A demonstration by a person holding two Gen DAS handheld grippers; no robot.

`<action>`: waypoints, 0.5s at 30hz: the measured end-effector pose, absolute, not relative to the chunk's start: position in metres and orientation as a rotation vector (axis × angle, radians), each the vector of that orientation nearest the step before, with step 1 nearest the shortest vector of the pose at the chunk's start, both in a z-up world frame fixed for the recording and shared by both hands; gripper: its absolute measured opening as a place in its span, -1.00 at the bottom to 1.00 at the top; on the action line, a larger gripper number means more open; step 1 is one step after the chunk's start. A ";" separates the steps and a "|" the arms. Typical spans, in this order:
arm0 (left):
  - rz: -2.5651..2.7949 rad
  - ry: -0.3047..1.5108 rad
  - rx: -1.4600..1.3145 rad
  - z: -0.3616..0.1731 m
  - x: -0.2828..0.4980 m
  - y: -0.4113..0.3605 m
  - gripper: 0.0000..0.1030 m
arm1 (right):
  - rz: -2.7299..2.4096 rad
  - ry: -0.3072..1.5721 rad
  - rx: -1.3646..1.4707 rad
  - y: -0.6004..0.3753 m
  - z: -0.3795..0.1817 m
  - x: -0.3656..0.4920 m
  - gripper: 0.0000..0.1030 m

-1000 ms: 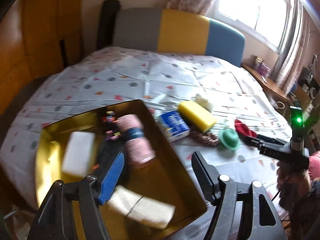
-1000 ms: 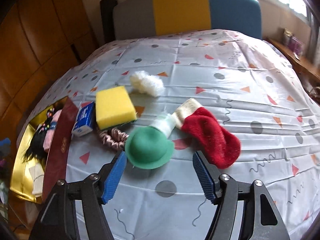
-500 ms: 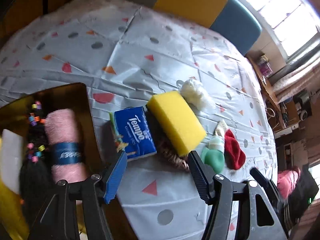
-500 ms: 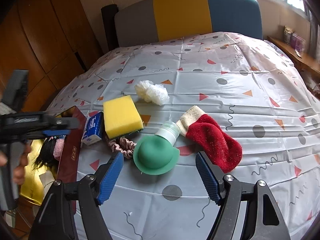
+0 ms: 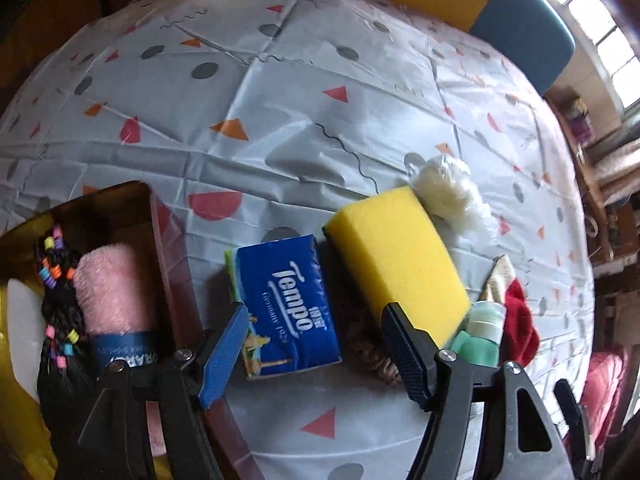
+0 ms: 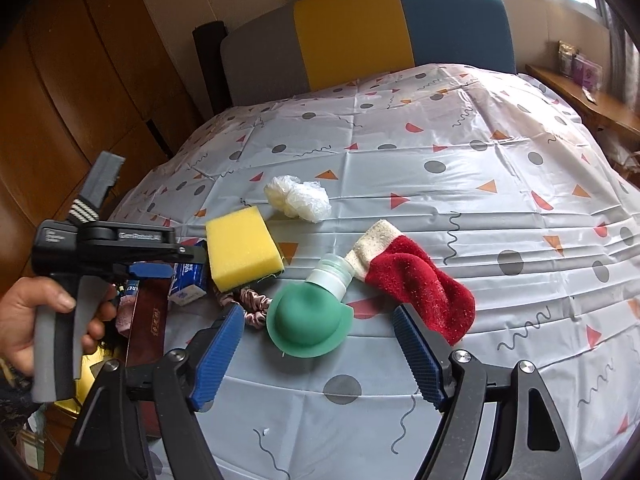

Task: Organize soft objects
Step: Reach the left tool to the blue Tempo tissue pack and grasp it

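Note:
My left gripper point(image 5: 316, 354) is open and empty, hovering over a blue Tempo tissue pack point(image 5: 286, 300) beside a yellow sponge point(image 5: 398, 262). A pink scrunchie point(image 5: 374, 354) lies partly under the sponge. A gold box point(image 5: 160, 232) at the left holds a pink rolled towel point(image 5: 110, 292), a black braided hairpiece point(image 5: 56, 300) and a white item. My right gripper point(image 6: 318, 356) is open and empty, just short of a green silicone bottle point(image 6: 308, 320). A red sock point(image 6: 416, 280), the sponge point(image 6: 242, 250) and a white mesh puff point(image 6: 298, 198) lie beyond it.
Everything lies on a bed covered by a patterned grey sheet point(image 6: 480, 184). A grey, yellow and blue headboard point(image 6: 360, 32) stands at the far end. Wooden panels point(image 6: 80, 80) are at the left, a wooden shelf point(image 6: 592, 96) at the right.
My left gripper has swung from above the gold box to the right and down over the tissue pack. My right gripper has drawn back slightly and stays open.

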State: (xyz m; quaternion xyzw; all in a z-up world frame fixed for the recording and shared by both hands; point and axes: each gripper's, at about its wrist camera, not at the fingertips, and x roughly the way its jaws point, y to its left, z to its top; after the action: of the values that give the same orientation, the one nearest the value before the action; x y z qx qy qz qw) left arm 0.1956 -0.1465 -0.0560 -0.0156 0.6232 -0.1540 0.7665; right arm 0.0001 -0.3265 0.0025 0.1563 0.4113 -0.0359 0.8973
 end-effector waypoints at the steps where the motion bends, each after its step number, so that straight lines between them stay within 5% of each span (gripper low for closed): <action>1: -0.327 1.352 -0.019 -0.057 0.196 -0.149 0.38 | -0.075 0.853 0.327 -0.327 0.003 0.000 0.52; 15: -0.476 1.283 -0.080 -0.040 0.174 -0.159 0.48 | -0.092 0.864 0.352 -0.334 0.000 0.000 0.52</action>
State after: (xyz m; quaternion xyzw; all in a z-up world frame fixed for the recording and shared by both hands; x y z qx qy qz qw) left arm 0.1742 -0.1585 -0.0405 -0.0371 0.5925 -0.2197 0.7742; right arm -0.0001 -0.3340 0.0002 0.1697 0.4164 -0.0442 0.8921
